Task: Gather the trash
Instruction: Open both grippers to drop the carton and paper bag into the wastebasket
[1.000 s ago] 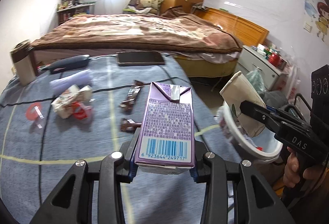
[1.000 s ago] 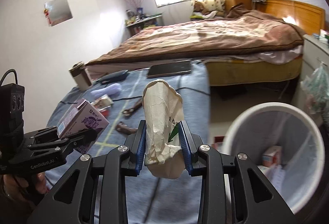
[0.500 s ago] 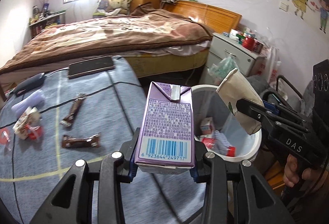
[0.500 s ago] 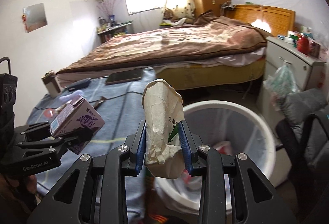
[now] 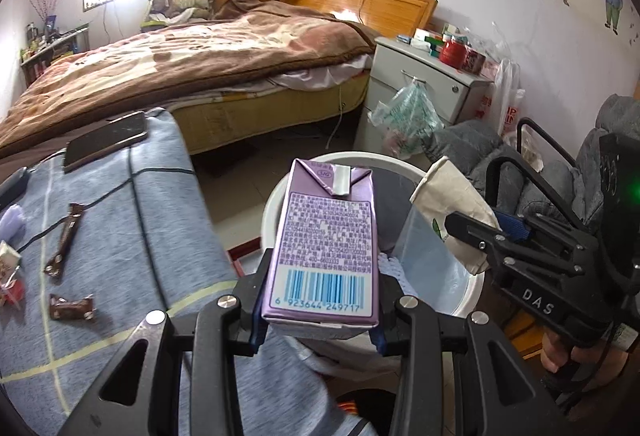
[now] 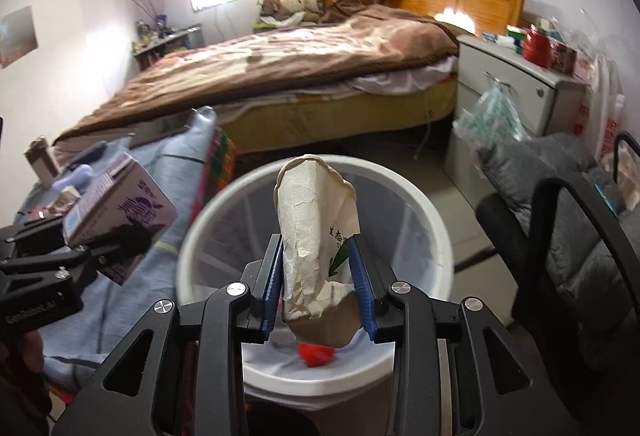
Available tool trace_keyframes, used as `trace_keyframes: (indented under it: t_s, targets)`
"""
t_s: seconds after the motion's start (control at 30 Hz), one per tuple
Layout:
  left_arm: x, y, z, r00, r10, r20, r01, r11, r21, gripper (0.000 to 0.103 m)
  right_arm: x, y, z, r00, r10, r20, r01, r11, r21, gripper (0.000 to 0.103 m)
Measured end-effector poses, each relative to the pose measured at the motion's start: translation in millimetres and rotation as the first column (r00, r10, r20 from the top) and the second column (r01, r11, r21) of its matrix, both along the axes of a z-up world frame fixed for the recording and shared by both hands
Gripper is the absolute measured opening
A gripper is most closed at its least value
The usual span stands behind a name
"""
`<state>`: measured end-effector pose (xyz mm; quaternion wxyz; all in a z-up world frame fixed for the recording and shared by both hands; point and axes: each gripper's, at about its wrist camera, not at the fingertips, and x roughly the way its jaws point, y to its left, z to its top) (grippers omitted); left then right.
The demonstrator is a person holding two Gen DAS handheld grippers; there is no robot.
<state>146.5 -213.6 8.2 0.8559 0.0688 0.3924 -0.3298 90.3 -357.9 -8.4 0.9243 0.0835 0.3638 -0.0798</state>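
I have my left gripper clamped on the purple drink carton at the near rim of the white bin, and my right gripper is easing its jaws apart over the bin's mouth, the crumpled paper cup between the pads and not yet dropped. Some rubbish already lies in the bin's bottom. Two dark snack wrappers and more scraps near the left edge of the blue-covered table are left to collect.
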Motion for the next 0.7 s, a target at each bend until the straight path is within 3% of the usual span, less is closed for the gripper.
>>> trace_keyframes:
  t_s: [0.17,0.3,0.47,0.53,0.7]
  targets:
    - [2.4,-18.9,-7.4,0.999,-0.026,-0.023,0.026,1.0,0.012,0.041,2.3,-9.4,-9.6,0.999,-0.013,-0.046,0.013,1.0,-0.003,0.037]
    - [5.5,-27.1,-13.0,0.999,-0.013,-0.035,0.014,1.0,0.019,0.059,3.1,-11.3,-14.5,0.998,-0.021,-0.065,0.02,1.0,-0.016,0.042]
    - [4.9,-28.2,-15.3,0.999,-0.011,-0.044,0.012,1.0,0.015,0.06,0.4,-12.3,-16.6,0.996,-0.039,-0.082,0.035,0.998,-0.045,0.049]
    - [3.9,-27.9,-14.7,0.999,-0.008,-0.042,0.008,1.0,0.013,0.062,0.1,-15.0,-16.8,0.996,-0.046,-0.082,0.043,0.998,-0.039,0.059]
    - [2.2,-23.3,-11.6,0.999,-0.001,-0.038,0.001,1.0,0.007,0.063,-1.8,-15.4,-14.1,0.996,-0.055,-0.069,0.053,0.998,-0.035,0.06]
